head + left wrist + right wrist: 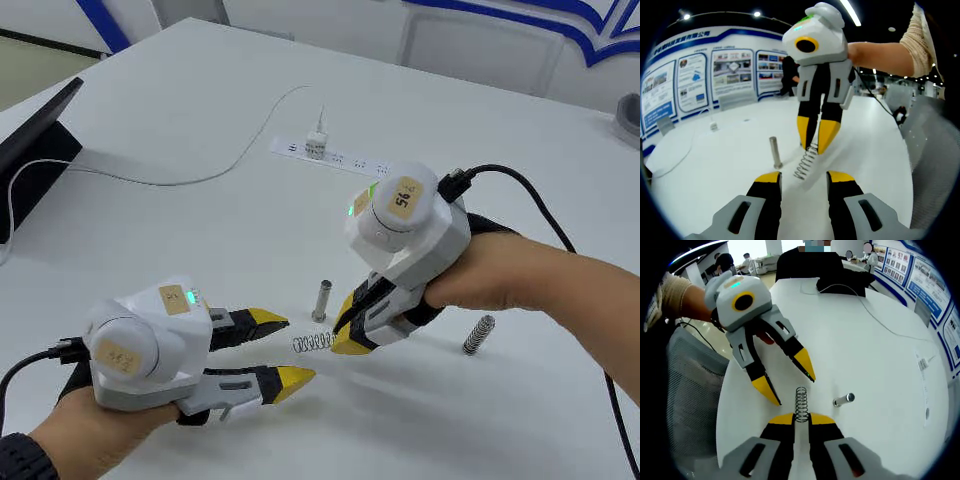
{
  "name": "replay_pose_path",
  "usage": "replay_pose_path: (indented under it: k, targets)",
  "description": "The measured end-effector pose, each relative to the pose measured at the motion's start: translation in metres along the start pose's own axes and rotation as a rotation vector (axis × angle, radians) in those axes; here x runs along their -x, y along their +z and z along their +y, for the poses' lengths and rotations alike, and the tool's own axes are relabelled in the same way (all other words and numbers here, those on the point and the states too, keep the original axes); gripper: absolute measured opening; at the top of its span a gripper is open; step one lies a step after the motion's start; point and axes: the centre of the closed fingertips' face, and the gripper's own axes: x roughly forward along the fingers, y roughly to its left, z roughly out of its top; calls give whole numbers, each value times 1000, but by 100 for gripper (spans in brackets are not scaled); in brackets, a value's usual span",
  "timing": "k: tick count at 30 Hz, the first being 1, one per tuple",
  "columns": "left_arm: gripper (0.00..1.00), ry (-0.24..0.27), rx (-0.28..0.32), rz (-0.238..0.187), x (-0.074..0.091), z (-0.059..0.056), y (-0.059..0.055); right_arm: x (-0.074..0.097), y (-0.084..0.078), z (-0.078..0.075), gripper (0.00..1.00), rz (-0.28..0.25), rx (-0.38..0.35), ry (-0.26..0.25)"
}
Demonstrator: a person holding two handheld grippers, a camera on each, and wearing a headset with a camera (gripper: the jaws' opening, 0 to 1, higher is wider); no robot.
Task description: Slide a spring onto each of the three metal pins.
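One short silver metal pin [321, 300] stands bare on the white counter [200, 120], so no spring is threaded yet. The right gripper [347, 343] clamps its jaws on one end of a thin wire spring [312, 343] just beside the pin. The left gripper [288, 348] has its jaws wide. A thicker grey spring [479, 334] lies apart.

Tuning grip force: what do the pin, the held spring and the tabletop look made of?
Pin: looks like bare steel, grey with a satin sheen and a bright streak down its side.
Spring: thin metal wire, probably steel; the open coils glint silver.
Tabletop: smooth matt white, laminate or painted board; cannot tell which.
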Motion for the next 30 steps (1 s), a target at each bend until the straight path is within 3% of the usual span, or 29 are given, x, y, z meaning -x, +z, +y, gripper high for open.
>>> replay_pose_path:
  k: [8, 17, 30]
  targets:
    - [27, -18, -51, 0, -5, -5, 2, 3, 4, 10, 11, 17, 19, 30]
    - [13, -33, -109, -5, -8, -10, 3, 9, 8, 15, 11, 35, 39, 31]
    - [11, -46, -109, -15, -9, -14, 7, 17, 22, 18, 11, 23, 66, 20]
